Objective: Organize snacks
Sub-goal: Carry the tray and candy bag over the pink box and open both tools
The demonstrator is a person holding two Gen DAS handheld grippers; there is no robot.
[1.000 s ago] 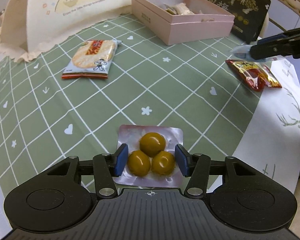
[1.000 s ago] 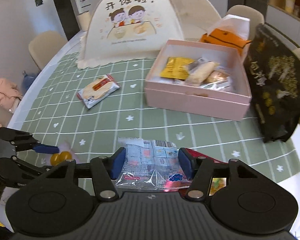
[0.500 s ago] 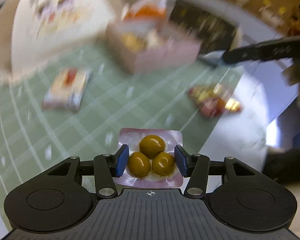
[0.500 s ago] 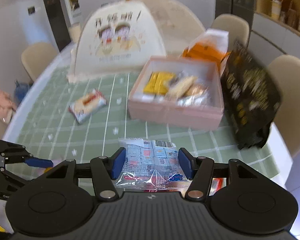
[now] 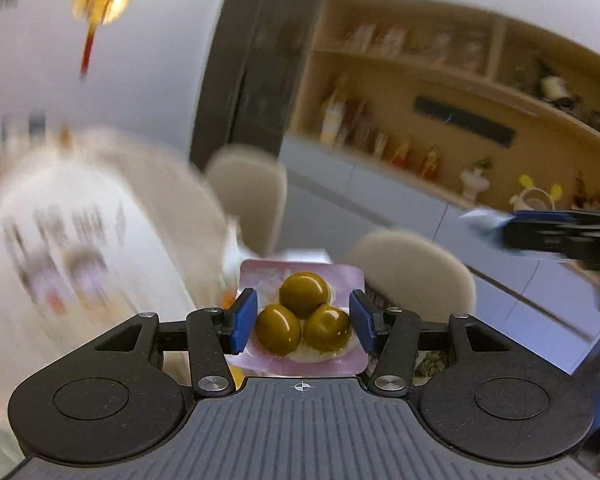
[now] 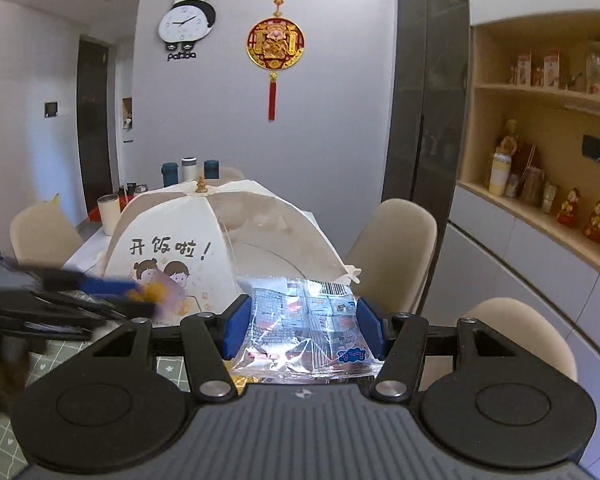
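- A pink pack (image 5: 302,320) with three olive-green balls is pinched between the blue pads (image 5: 244,319) of the left gripper (image 5: 303,320), and is held up in the air.
- A clear snack bag (image 6: 302,322) is clamped between the pads (image 6: 236,330) of the right gripper (image 6: 302,330), its far end sticking out past the fingertips.
- A food cover (image 6: 188,236) is seen beyond both grippers.

My bench (image 6: 48,364) shows only as a strip of green checked cloth low on the left. On it stands the white dome food cover (image 6: 172,236) with two cartoon children, and behind that a white cup (image 6: 109,214).
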